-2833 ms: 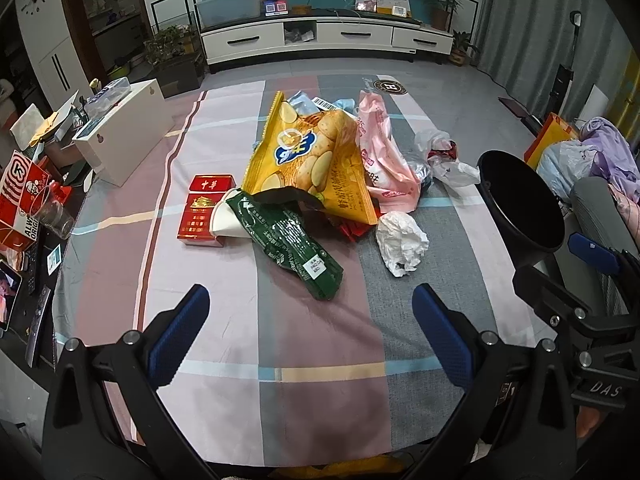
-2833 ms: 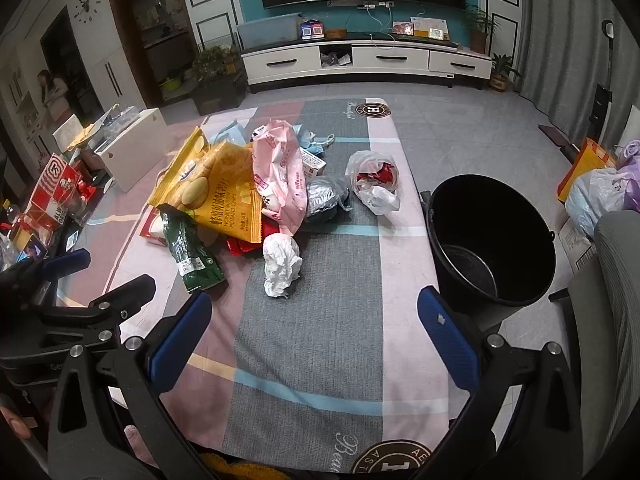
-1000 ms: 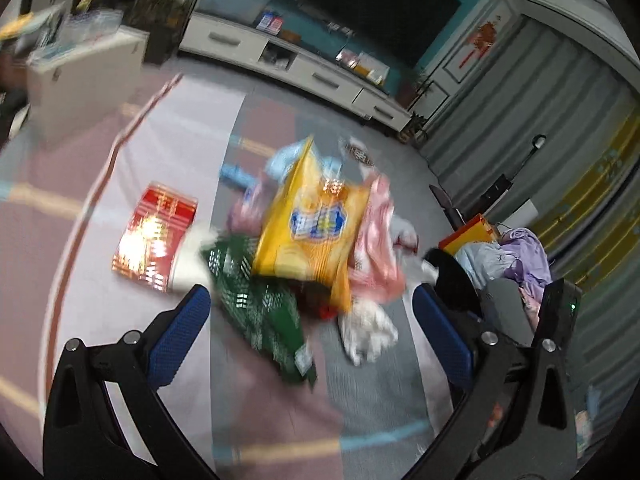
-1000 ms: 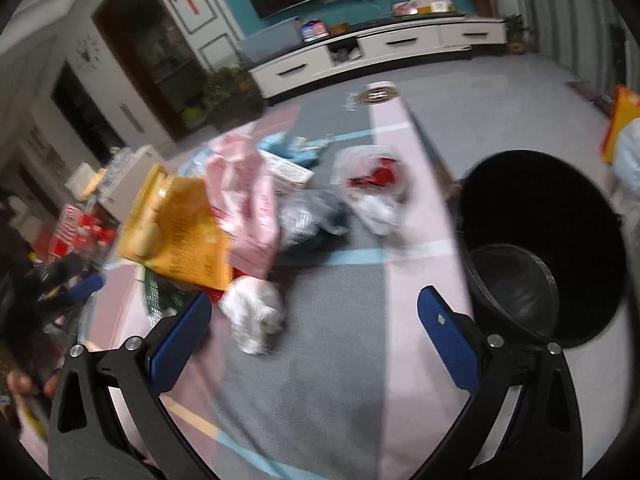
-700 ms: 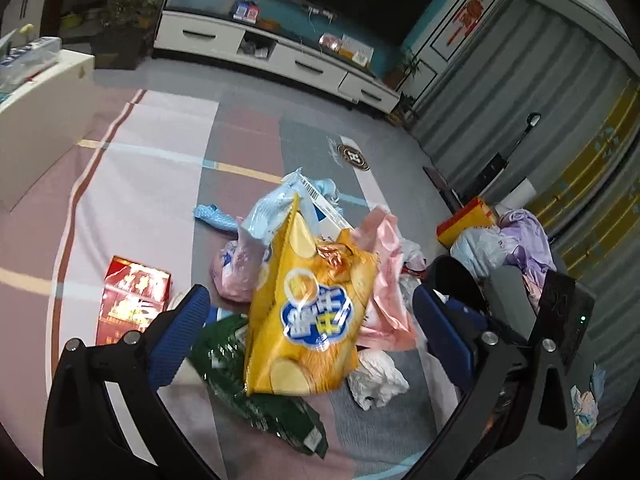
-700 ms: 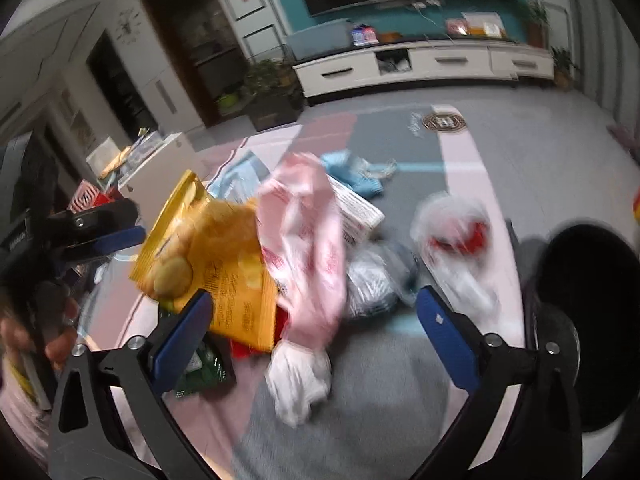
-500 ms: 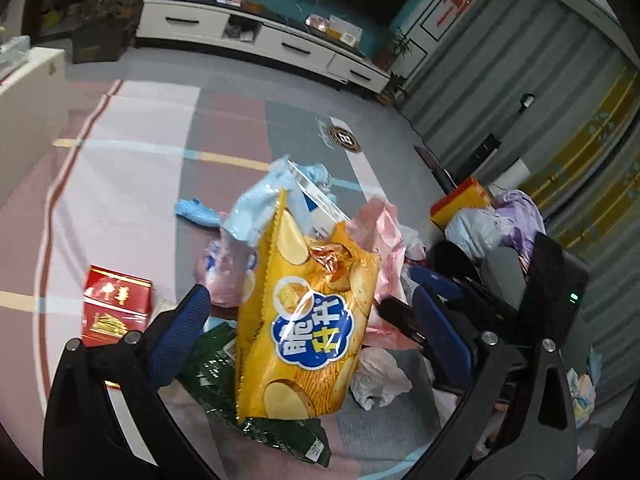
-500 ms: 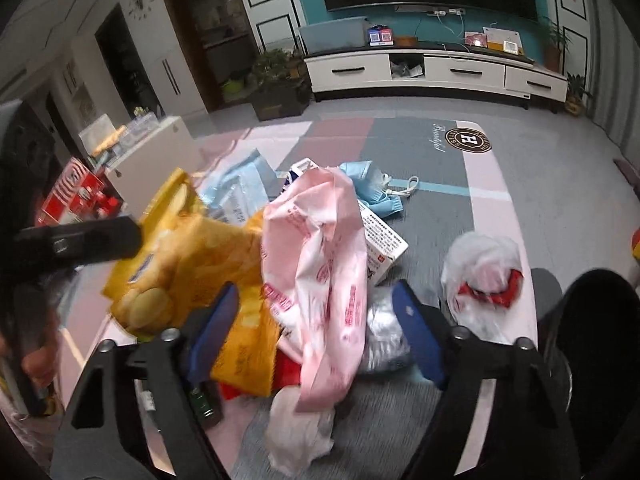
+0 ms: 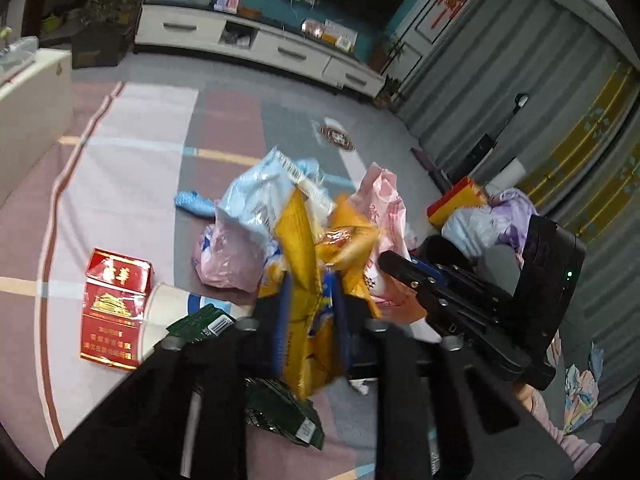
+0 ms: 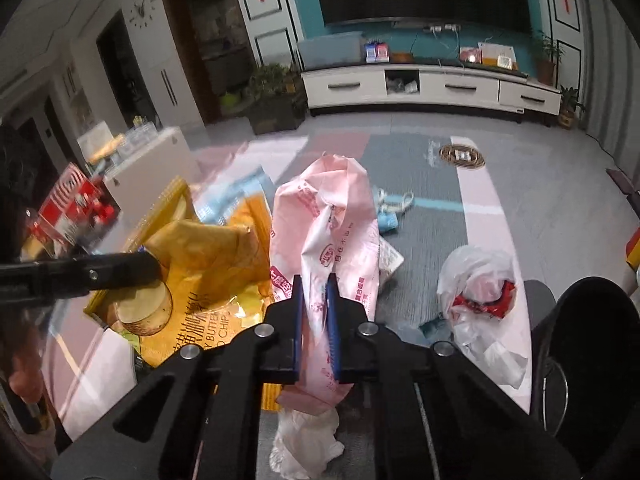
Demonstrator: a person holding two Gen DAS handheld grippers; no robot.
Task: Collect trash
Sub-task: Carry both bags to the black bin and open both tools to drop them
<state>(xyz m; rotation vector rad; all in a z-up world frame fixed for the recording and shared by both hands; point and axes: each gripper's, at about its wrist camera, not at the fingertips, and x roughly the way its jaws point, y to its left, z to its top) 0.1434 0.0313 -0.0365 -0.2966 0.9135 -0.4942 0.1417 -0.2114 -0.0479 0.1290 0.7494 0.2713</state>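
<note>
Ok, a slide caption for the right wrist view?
Right gripper shut on the pink bag, left gripper pinching the yellow chip bag, black bin at right.

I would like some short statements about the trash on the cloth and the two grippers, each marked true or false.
1. The left gripper is shut on the yellow chip bag. True.
2. The right gripper stands open over the cloth. False: it is shut on the pink plastic bag.
3. The red cigarette carton is held by a gripper. False: it lies flat on the cloth, to the left of the pile.
4. A black bin stands at the right of the cloth. True.
5. The clear bag with the red wrapper is in the bin. False: it lies on the cloth.
</note>
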